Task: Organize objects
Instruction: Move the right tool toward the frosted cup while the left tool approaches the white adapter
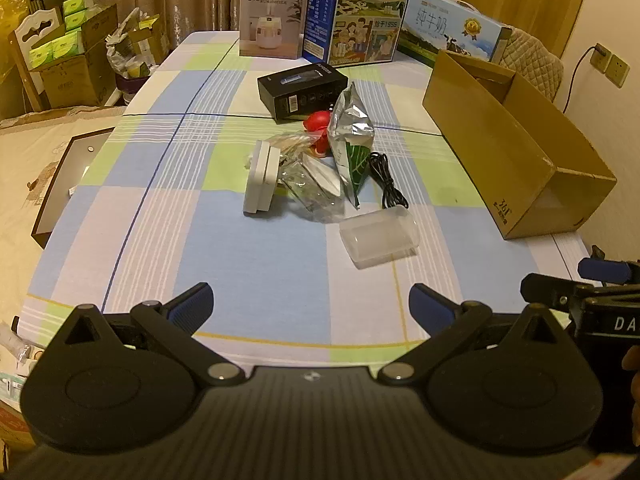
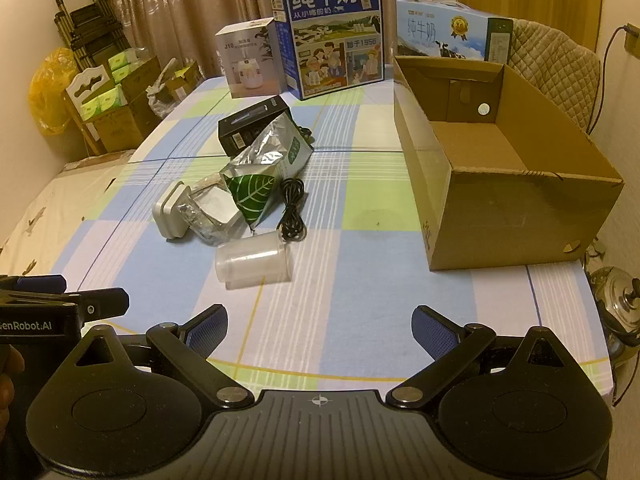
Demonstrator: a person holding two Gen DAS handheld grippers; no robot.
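A pile of loose objects lies mid-table: a clear plastic container (image 1: 379, 237) (image 2: 253, 261) on its side, a black cable (image 1: 386, 181) (image 2: 292, 210), a silver-green foil bag (image 1: 352, 140) (image 2: 260, 172), a white adapter (image 1: 260, 178) (image 2: 171, 210), crumpled clear packaging (image 1: 310, 186), a red toy (image 1: 318, 126) and a black box (image 1: 302, 90) (image 2: 252, 124). An open empty cardboard box (image 1: 516, 152) (image 2: 500, 168) stands at the right. My left gripper (image 1: 311, 308) and right gripper (image 2: 320, 330) are both open and empty, near the table's front edge.
Two blue milk cartons (image 2: 332, 36) (image 2: 452, 32) and a white humidifier box (image 2: 250, 60) stand at the table's far end. The checked tablecloth (image 2: 352, 280) covers the table. Stacked cartons (image 1: 68, 60) sit on the floor at left. A metal kettle (image 2: 616, 304) is at right.
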